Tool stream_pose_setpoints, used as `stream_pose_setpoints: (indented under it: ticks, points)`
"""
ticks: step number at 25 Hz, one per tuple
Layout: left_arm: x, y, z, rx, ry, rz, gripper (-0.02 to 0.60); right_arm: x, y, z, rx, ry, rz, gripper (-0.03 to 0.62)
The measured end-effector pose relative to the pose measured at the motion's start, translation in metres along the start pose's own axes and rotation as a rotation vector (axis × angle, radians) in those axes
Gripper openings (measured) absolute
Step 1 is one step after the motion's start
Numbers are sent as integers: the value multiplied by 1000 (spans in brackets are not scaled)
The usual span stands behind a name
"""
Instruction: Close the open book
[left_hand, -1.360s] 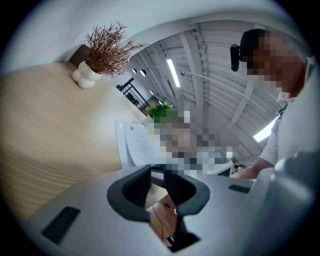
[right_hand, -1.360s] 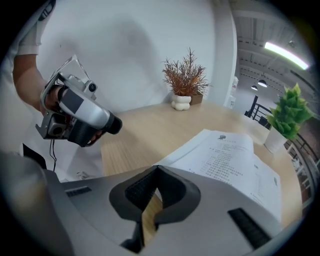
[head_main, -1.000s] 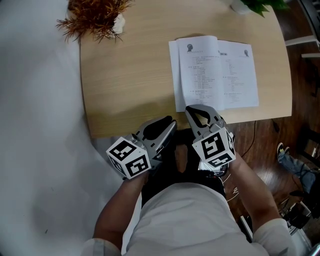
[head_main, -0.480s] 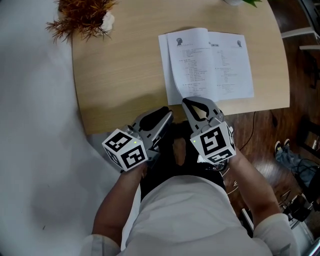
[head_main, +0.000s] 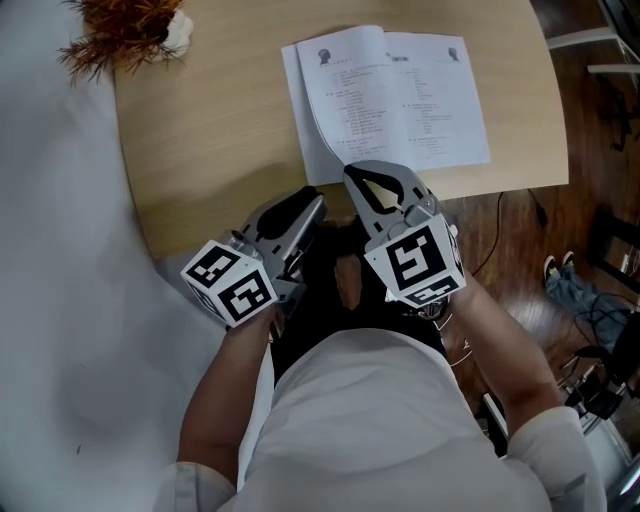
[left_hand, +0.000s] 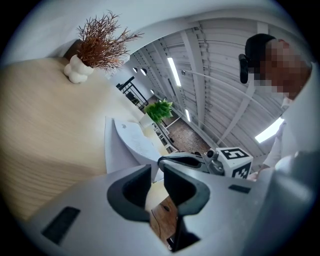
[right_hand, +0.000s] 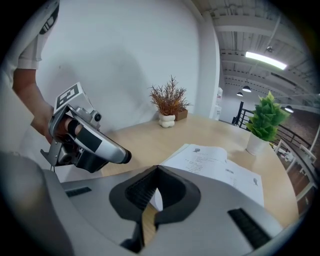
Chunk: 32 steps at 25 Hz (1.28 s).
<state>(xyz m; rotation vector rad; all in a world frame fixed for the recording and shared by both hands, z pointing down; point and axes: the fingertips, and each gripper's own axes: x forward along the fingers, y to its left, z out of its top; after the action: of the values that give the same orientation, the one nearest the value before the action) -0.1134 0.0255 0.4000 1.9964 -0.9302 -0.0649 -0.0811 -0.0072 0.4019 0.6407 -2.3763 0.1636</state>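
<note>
The open book (head_main: 385, 100) lies flat on the wooden table (head_main: 200, 120), white printed pages up, its left page slightly raised. My right gripper (head_main: 352, 172) is shut with nothing in it, and its tip hovers over the book's near edge, close to the left corner. My left gripper (head_main: 313, 203) hangs just off the table's near edge, left of the book, open and empty. In the right gripper view the book (right_hand: 215, 167) lies just beyond the closed jaws (right_hand: 157, 171), with the left gripper (right_hand: 90, 142) at the left. The left gripper view shows the book (left_hand: 132, 142) ahead of its parted jaws (left_hand: 157, 172).
A dried brown plant in a white vase (head_main: 125, 30) stands at the table's far left corner. A green potted plant (right_hand: 265, 120) stands at the far right beyond the book. Wooden floor (head_main: 520, 230) lies right of the table. The person's legs are below the grippers.
The right gripper has risen a little and edged forward over the book's near edge. The left gripper has stayed put. The head view has shifted, so table and book sit higher and further left.
</note>
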Motion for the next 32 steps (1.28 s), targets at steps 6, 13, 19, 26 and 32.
stream_pose_setpoints:
  ticks: [6, 13, 19, 26, 32]
  points:
    - [4, -4, -1, 3, 3, 5, 52, -8, -6, 3, 1, -24, -12, 0]
    - [10, -11, -1, -15, 2, 5, 52, -18, -13, 4, 5, -44, -23, 0]
    - [18, -11, 2, -75, -16, 3, 103, -28, -18, 5, 7, -61, -36, 0]
    - [30, -8, 15, -120, -43, 6, 104, -36, -25, 8, 11, -73, -56, 0]
    - [39, -13, 16, -130, -46, 1, 104, -44, -32, 9, 11, -88, -65, 0]
